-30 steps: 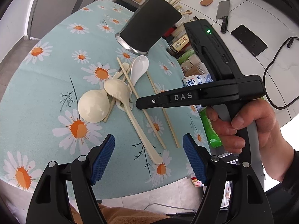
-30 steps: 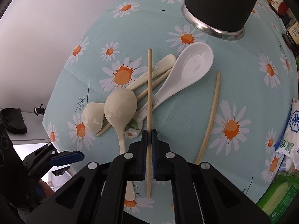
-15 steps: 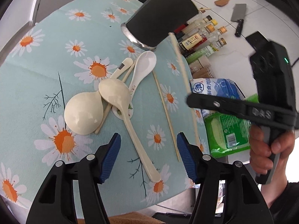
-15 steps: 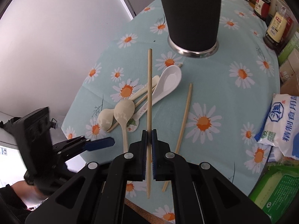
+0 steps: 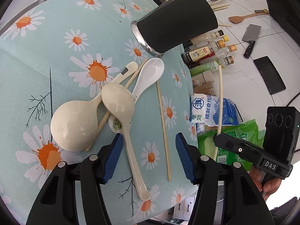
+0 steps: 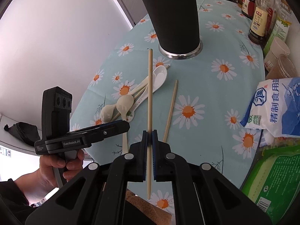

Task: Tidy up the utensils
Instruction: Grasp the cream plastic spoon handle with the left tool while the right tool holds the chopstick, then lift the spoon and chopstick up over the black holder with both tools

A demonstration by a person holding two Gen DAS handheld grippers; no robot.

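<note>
**Chopstick off the table, holder next**

Right gripper (image 6: 149, 140) is clamped on one chopstick (image 6: 149, 86), which a sec ago lay across the spoons w/ the others and is now lifted clear, tip aimed toward the black holder (image 6: 174, 18) (a few sticks already poke out of it). Left gripper (image 5: 149, 157) has just been closing, now half apart, nothing pinched; the cream spoon (image 5: 129, 131) handle and second chopstick (image 5: 163, 129) lie between its jaws. Likely next: drop-in, then another pickup.
</note>
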